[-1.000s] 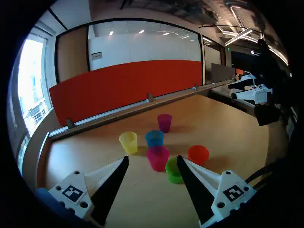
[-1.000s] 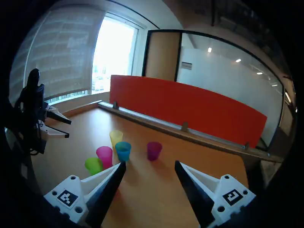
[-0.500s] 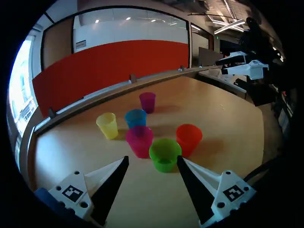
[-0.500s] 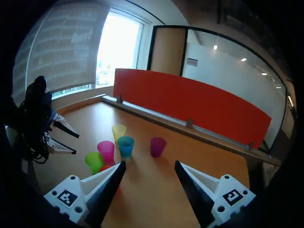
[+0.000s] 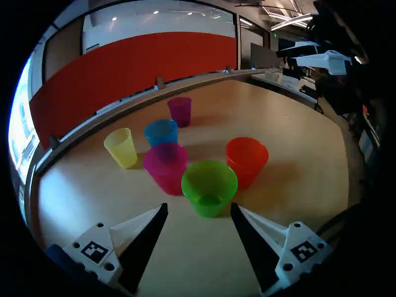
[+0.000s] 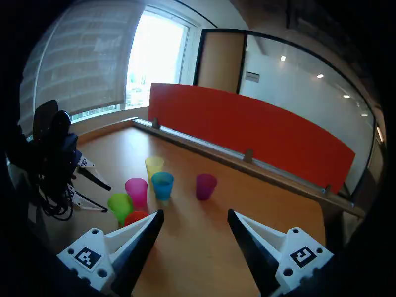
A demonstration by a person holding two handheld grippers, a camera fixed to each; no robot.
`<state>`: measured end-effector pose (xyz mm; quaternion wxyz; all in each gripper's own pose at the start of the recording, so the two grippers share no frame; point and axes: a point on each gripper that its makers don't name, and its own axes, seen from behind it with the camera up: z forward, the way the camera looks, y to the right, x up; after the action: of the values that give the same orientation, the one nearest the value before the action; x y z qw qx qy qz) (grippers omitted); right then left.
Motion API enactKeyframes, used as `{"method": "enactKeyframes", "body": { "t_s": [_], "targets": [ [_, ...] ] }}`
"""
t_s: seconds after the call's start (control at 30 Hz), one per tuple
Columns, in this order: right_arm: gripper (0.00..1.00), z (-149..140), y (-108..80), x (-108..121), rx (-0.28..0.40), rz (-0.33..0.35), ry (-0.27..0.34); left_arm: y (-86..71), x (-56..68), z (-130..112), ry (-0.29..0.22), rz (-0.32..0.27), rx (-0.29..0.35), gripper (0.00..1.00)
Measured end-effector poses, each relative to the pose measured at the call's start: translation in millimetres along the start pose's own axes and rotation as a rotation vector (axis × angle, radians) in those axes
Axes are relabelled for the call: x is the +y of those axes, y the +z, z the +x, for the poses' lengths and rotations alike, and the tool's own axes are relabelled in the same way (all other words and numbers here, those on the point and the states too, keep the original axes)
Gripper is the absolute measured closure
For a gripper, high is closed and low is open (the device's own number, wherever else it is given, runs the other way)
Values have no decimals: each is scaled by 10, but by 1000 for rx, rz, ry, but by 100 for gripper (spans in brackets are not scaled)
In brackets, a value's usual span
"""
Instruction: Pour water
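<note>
I can read no words or numbers from here. The small wall sign (image 6: 252,76) is too blurred to make out, and the square marker (image 6: 87,259) on the right gripper (image 6: 194,218) carries only a black-and-white pattern.

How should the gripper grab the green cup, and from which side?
Take the green cup by its side wall, a bit below the rim, one finger on each side. Come straight in from the near side, where the open left gripper faces it. It stands upright and widens toward the top, and the pink cup and orange cup crowd it from behind.
</note>
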<state>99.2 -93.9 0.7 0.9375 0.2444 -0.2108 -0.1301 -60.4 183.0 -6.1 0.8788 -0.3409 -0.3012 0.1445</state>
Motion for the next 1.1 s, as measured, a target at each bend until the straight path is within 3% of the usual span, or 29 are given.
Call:
{"method": "enactKeyframes", "body": {
  "t_s": [0.4, 0.67, 1.1],
  "targets": [
    [0, -31, 49, 10, -8, 7, 2, 281, 99, -50, 23, -23, -14, 6],
    [0, -72, 52, 27, -16, 5, 1, 433, 95, -69, 17, -17, -13, 6],
    [0, -92, 79, 36, -23, 6, -2, 576, 121, -40, 16, -22, -6, 6]
  ]
}}
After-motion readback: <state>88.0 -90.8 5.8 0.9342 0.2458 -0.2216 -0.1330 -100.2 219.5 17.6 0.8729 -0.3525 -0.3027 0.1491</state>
